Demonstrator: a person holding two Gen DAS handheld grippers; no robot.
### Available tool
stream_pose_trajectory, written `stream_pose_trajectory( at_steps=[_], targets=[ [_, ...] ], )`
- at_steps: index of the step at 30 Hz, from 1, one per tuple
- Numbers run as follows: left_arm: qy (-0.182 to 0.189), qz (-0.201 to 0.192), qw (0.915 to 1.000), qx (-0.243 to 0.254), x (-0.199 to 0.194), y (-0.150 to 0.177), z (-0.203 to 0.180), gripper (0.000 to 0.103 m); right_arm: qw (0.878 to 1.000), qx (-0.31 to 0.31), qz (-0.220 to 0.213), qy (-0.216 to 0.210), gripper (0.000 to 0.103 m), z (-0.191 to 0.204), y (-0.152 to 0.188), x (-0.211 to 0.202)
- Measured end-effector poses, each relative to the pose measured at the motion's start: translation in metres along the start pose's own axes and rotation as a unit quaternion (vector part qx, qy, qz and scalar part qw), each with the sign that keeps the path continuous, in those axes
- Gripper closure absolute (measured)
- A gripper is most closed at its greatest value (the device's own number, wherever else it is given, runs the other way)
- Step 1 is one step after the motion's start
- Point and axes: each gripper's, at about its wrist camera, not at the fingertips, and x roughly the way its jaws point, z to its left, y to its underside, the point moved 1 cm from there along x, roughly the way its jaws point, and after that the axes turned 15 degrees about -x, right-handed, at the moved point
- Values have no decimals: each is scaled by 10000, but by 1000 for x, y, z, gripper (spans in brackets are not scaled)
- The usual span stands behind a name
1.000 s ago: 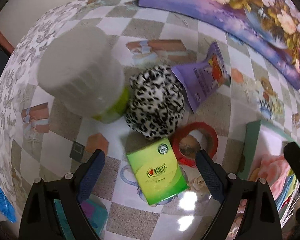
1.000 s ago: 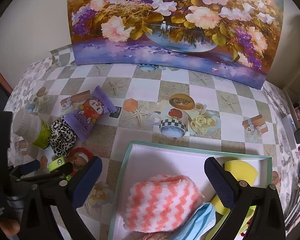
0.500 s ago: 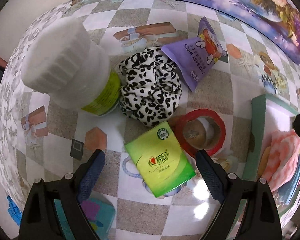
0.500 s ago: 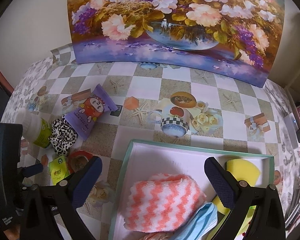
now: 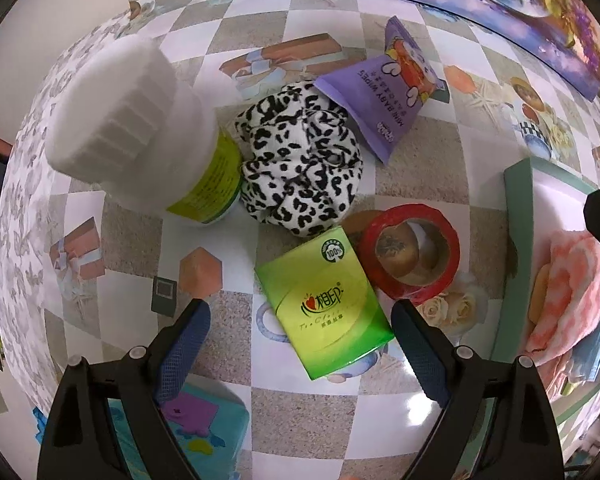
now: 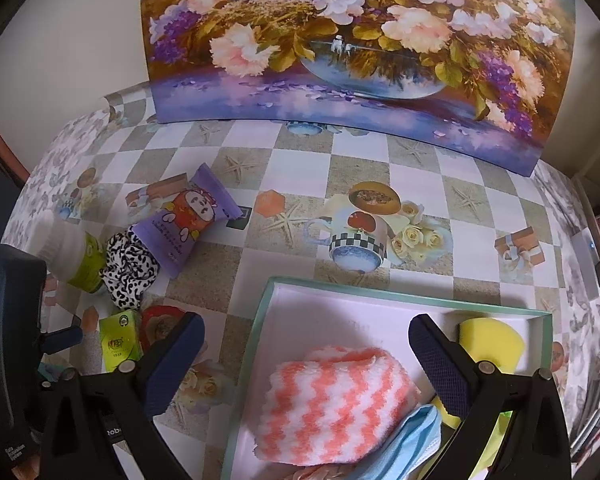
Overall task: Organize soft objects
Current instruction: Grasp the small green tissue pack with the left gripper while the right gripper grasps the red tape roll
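Note:
My left gripper (image 5: pixel 300 316) is open and empty, hovering just above a green tissue pack (image 5: pixel 324 304) that lies between its fingers. Behind the pack lie a leopard-print scrunchie (image 5: pixel 300 160) and a purple baby-wipes pack (image 5: pixel 384 92). My right gripper (image 6: pixel 306 340) is open and empty above a teal-rimmed white box (image 6: pixel 380 300). The box holds an orange-and-white zigzag cloth (image 6: pixel 336 400), a yellow sponge (image 6: pixel 492 344) and a light blue mask (image 6: pixel 404 440). The scrunchie (image 6: pixel 130 268), wipes (image 6: pixel 188 216) and tissue pack (image 6: pixel 120 340) also show at the left of the right wrist view.
A white-capped bottle with a green label (image 5: pixel 148 140) stands left of the scrunchie. A red tape roll (image 5: pixel 410 252) lies right of the tissue pack. A flower painting (image 6: pixel 352 40) leans on the back wall. A teal item (image 5: pixel 204 420) lies under the left gripper.
My left gripper has pulled back and risen, so the tissue pack, scrunchie and bottle sit farther off and the box has come into view. My right gripper has barely moved.

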Motion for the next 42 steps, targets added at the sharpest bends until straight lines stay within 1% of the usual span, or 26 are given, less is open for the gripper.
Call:
stream_pose_trajectory(
  at_steps=[4,8,9,12,16,19,22,25,28,29,32,34,37,42],
  targets=[
    [-201,-103,9997,-120,0,-5,14,11,10000,-6,-8,9,0,0,0,0],
    [-140,-177,9984,-517,-2,-12,33,11,9998,60,-146,-96,0,2,-2,-3],
    [-123,-208,9978,-611,-4,-13,37,11,9996,43,-192,-199,0,4,-3,-3],
    [-111,-312,9963,-795,-7,-17,48,11,9992,-137,-193,-332,0,16,-6,-1],
    [-170,-246,9957,-880,-1,-17,57,11,9981,-379,-164,-449,0,33,-6,4],
    [-124,-188,9950,-970,3,-17,67,11,9970,-531,-182,-529,0,42,-6,6],
    [-315,-286,9942,-991,-1,-19,77,11,9955,-697,-202,-609,0,50,-6,8],
    [-429,-384,9932,-1011,-2,-23,90,11,9938,-804,-222,-730,0,57,-5,10],
    [-513,-293,9929,-1032,2,-26,96,11,9918,-944,-280,-811,0,63,-4,10],
    [-490,-260,9928,-1064,15,-27,91,11,9908,-999,-301,-859,0,65,-4,10],
    [-381,-248,9927,-1116,15,-32,94,11,9890,-1100,-311,-939,5,72,-3,14],
    [-376,-286,9926,-1118,13,-33,97,11,9879,-1179,-307,-963,8,77,-3,17],
    [-321,-293,9921,-1178,7,-29,96,11,9861,-1269,-286,-1031,13,84,-2,21],
    [-284,-255,9914,-1255,6,-27,99,11,9842,-1381,-207,-1092,18,94,0,29]
  ],
)
